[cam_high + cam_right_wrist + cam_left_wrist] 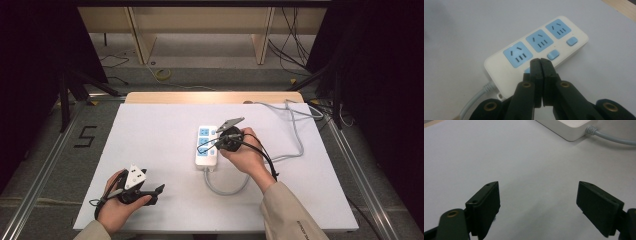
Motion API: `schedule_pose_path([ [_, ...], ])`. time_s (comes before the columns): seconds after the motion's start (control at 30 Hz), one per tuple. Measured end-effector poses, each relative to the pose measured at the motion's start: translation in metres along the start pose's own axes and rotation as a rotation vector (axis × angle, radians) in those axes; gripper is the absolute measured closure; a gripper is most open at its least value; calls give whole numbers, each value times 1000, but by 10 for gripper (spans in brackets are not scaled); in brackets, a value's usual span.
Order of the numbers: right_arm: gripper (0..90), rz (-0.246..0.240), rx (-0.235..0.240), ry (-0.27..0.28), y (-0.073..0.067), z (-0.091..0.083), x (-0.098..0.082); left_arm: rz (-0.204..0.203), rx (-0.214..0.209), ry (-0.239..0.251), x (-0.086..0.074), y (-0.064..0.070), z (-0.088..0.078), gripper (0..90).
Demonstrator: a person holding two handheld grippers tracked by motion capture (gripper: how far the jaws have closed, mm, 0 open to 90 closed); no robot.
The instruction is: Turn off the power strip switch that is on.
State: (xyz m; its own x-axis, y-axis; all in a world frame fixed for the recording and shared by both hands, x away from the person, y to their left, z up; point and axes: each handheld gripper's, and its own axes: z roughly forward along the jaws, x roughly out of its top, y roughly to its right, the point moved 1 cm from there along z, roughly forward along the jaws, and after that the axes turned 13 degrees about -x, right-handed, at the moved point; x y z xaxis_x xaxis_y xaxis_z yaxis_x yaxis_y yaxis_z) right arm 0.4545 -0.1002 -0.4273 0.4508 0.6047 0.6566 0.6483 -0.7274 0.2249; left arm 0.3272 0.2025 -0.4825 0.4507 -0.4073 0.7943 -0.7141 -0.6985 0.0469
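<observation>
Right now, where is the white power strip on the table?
In the high view the power strip lies near the middle of the white table, under the right gripper; its grey cable leaves its near end.

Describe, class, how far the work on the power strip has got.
Done: the right gripper is shut, its tips at the nearest of three blue switches on the power strip. In hand: pressing that switch, it seems. Left: the other two switches look untouched. The left gripper waits open over the table.

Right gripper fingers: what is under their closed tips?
The right gripper tips hide the power strip's nearest blue switch; only its edge shows. Contact cannot be confirmed.
</observation>
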Motion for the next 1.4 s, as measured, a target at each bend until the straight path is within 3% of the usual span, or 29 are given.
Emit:
schedule_pose_path([
  [0.77,894,-21,14,-80,-11,34,7,1,-3,1,0,0,0,188],
  [1.27,900,-33,24,-102,-15,42,8,3,-4,0,0,0,0,188],
  [1.4,900,-17,26,-112,-15,42,8,5,-4,0,0,0,0,188],
])
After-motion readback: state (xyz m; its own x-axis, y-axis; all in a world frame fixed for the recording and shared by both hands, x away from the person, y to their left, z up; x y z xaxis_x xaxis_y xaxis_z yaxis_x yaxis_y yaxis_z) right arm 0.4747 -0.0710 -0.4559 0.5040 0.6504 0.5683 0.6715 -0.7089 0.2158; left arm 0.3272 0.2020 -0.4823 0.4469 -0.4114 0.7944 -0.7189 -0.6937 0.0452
